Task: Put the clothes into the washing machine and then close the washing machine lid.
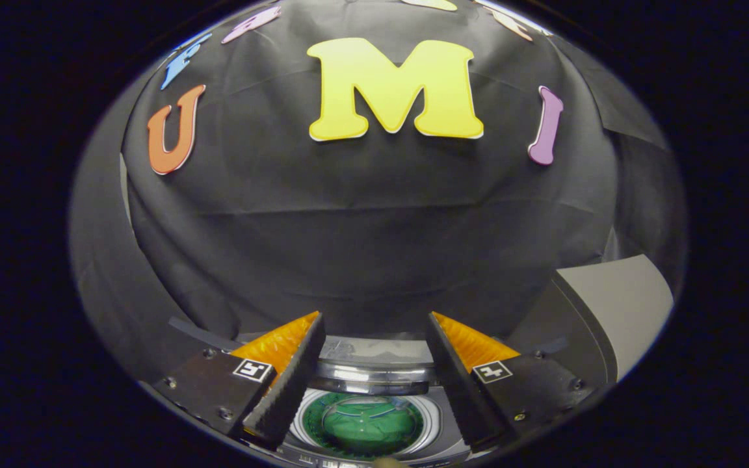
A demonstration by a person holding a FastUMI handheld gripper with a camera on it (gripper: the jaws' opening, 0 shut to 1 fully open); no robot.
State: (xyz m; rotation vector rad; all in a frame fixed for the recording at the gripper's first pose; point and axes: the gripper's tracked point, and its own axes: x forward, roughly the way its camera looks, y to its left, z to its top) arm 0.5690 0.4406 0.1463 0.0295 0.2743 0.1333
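My gripper (375, 320) is open, with nothing held between its fingers. It hovers high above a small top-loading washing machine (374, 376), which lies below and between the fingers. The machine's round opening (368, 424) shows green inside a white ring. A clear, glossy dome seems to sit over the green. I cannot tell whether that green is cloth or the drum itself. A shiny silver band runs across the machine's back edge, just beyond the opening.
The black cloth wall (374, 227) stands close behind the machine. A pale grey panel (621, 305) with a dark curved edge rises to the right of the right finger.
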